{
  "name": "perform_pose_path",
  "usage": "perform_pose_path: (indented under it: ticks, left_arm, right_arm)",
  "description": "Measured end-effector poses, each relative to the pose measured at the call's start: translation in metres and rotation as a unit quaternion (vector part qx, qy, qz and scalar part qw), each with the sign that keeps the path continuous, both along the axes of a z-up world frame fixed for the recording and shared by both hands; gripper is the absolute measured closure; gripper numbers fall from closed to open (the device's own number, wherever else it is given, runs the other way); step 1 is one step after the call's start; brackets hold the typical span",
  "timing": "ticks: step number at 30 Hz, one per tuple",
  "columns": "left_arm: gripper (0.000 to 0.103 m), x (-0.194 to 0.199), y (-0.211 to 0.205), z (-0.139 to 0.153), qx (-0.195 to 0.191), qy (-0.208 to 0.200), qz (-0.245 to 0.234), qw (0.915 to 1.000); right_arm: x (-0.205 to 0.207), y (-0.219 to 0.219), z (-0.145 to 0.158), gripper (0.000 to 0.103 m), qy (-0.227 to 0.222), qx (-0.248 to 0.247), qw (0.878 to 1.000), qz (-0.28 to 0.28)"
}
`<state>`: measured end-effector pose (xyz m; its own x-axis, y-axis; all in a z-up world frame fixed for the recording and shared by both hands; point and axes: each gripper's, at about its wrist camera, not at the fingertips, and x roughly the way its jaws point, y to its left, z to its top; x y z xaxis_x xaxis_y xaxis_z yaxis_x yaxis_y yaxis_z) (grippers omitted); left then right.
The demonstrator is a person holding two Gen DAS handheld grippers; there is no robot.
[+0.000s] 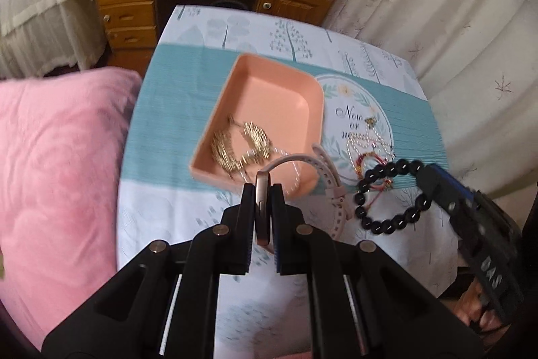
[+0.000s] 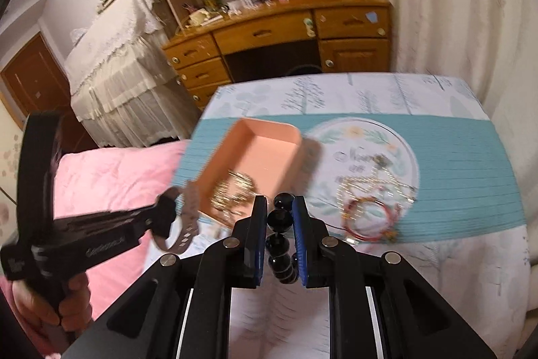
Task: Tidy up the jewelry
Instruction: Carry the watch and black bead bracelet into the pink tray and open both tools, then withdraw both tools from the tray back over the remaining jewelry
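A slim watch (image 1: pixel 263 207) with a metallic case and perforated pale pink strap sits pinched edge-on in the left gripper (image 1: pixel 263 190), its jaws nearly closed. Just ahead lies the smooth rectangular peach tray (image 1: pixel 269 90), spiky gold jewelry (image 1: pixel 240 143) in its near corner. The right gripper (image 2: pixel 279 207) clamps a bracelet of glossy round black beads (image 2: pixel 279 219); ahead-right, a thin red cord bracelet (image 2: pixel 366 217) rests on the printed tablecloth (image 2: pixel 454 164).

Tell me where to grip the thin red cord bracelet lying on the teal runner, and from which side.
Take the red cord bracelet at its near arc, coming straight down from above with the jaws across the cord. It lies flat and thin, so a side approach would likely slide over it. The far arc touches the white pearl strand, which a grip there could snag. Both grippers are occupied now.
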<state>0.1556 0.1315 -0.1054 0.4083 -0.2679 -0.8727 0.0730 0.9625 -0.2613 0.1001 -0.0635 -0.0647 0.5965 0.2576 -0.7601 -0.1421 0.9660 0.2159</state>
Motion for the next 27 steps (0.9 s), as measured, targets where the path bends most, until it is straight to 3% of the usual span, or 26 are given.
perform_pose_path:
  ticks: [10, 18, 19, 20, 21, 22, 24, 27]
  left_arm:
    - [0.096, 0.062, 0.007, 0.026, 0.039, -0.033, -0.080, 0.9954]
    - [0.095, 0.100, -0.015, 0.039, 0.032, -0.039, -0.112, 0.9924]
    - [0.090, 0.103, -0.017, 0.039, 0.032, -0.035, -0.113, 0.9925]
    - [0.089, 0.106, -0.019, 0.038, 0.033, -0.027, -0.109, 0.9931]
    - [0.076, 0.109, -0.019, 0.038, 0.035, -0.023, -0.103, 0.9938]
    - [0.056, 0.110, -0.017, 0.037, 0.033, -0.020, -0.095, 0.9947]
    - [0.040, 0.109, -0.013, 0.039, 0.023, -0.025, -0.085, 0.9958]
    - [0.039, 0.106, -0.009, 0.037, 0.014, -0.020, -0.089, 0.9957]
  right_arm:
    - [0.008, 0.070, 0.030, 0.088, -0.056, -0.002, 0.998, 0.021]
    - [0.028, 0.094, 0.040, 0.087, -0.081, -0.018, 0.997, 0.010]
    - [0.031, 0.096, 0.039, 0.085, -0.079, -0.019, 0.997, 0.005]
    - [0.035, 0.098, 0.037, 0.069, -0.071, -0.023, 0.997, 0.000]
    - [0.038, 0.098, 0.035, 0.058, -0.060, -0.031, 0.998, -0.012]
    - [0.040, 0.096, 0.033, 0.053, -0.054, -0.028, 0.998, -0.021]
    - [0.040, 0.091, 0.030, 0.043, -0.052, 0.000, 0.998, -0.026]
    - [0.038, 0.083, 0.029, 0.030, -0.042, 0.016, 0.998, -0.045]
